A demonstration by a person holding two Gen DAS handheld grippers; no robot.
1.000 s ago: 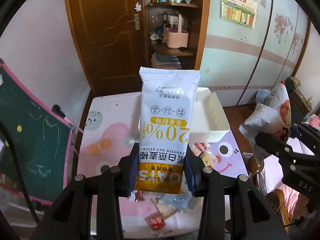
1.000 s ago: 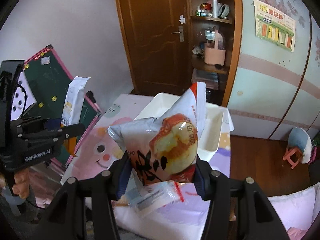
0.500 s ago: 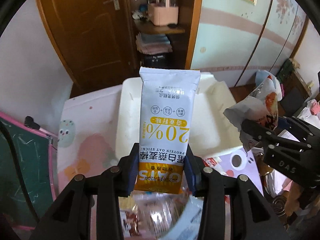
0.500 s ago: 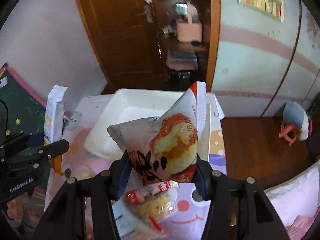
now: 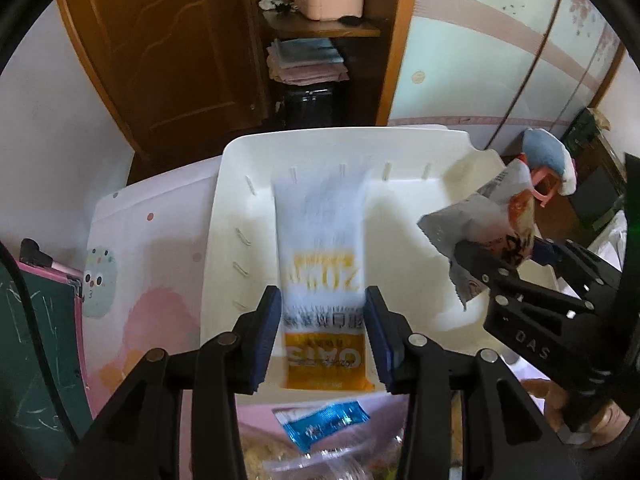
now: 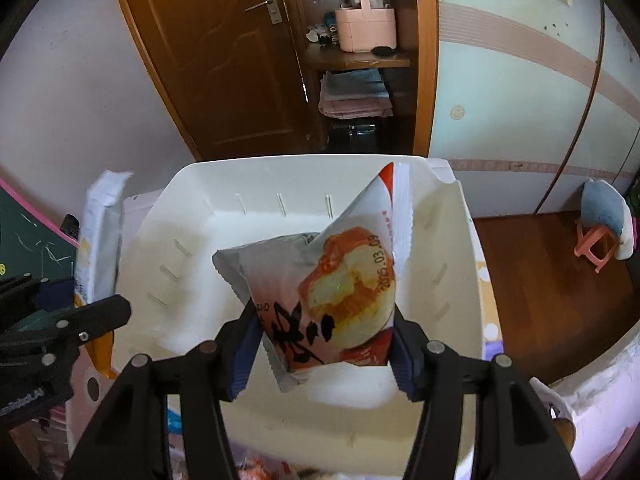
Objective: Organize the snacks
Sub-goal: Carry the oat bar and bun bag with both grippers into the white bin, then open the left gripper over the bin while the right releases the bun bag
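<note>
A white and orange oat-stick packet stands between the fingers of my left gripper over the white plastic bin. The packet is smeared by motion and is slipping down from between the pads, which no longer clamp it. A grey and orange bun packet sits between the pads of my right gripper, also above the bin; those jaws are opening, with the pads still against the packet. From the right wrist, the left gripper and its oat-stick packet show at the bin's left edge.
Loose snacks lie on the pink cartoon tablecloth in front of the bin, among them a blue sachet. A green chalkboard leans at the left. A door, shelves and wardrobe stand behind. A hand holds the right gripper.
Both grippers came down and forward, from above the table to over the bin. The oat-stick packet, gripped firmly before, now slides blurred between the left pads. The bun packet stays in the right gripper.
</note>
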